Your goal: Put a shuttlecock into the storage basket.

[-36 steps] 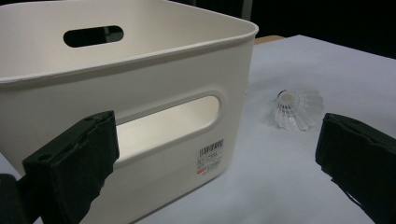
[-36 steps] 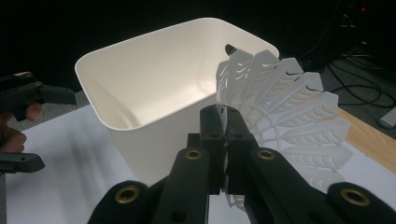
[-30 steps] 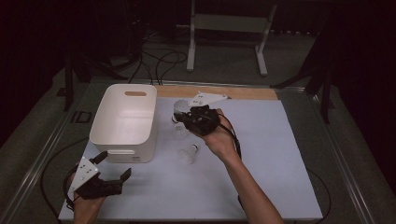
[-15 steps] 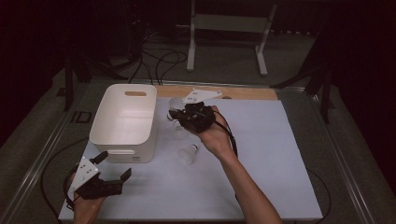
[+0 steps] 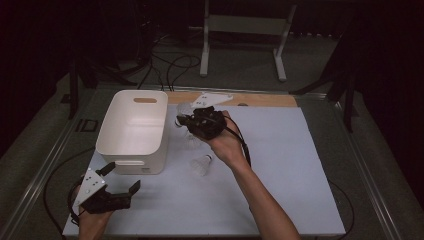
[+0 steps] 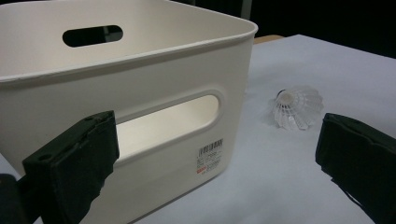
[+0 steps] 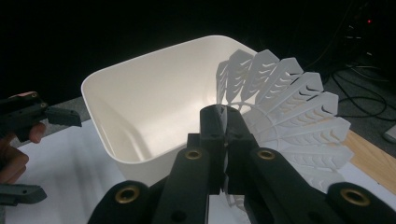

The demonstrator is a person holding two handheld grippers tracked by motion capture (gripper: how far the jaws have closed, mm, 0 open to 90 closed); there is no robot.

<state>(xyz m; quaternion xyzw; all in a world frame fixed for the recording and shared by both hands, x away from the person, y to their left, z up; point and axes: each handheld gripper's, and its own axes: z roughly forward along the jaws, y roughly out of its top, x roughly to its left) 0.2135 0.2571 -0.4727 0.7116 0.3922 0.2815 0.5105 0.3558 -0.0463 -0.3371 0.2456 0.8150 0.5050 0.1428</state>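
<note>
Shuttlecock (image 5: pixel 184 109) sits pinched in the right gripper (image 5: pixel 181 120), seen from the high view raised just beside the far right corner of the white bin (image 5: pixel 131 131). A second shuttlecock (image 5: pixel 201 165) lies on the white table sheet (image 5: pixel 290 165), near and below that gripper's hand. The left gripper (image 5: pixel 122 182) rests at the near left, just short of the bin's front wall, its jaws spread wide with nothing between them.

Left gripper view: both black jaws stand far apart; the bin (image 6: pixel 140 93) fills the space ahead and left, and the loose shuttlecock (image 6: pixel 297 107) lies ahead to the right, beyond the right jaw.

Right gripper view: the jaws are pressed together on the feathered skirt of the held shuttlecock (image 7: pixel 289 116), with the bin's hollow (image 7: pixel 154 107) straight ahead. The left gripper (image 7: pixel 28 154) shows far left.
</note>
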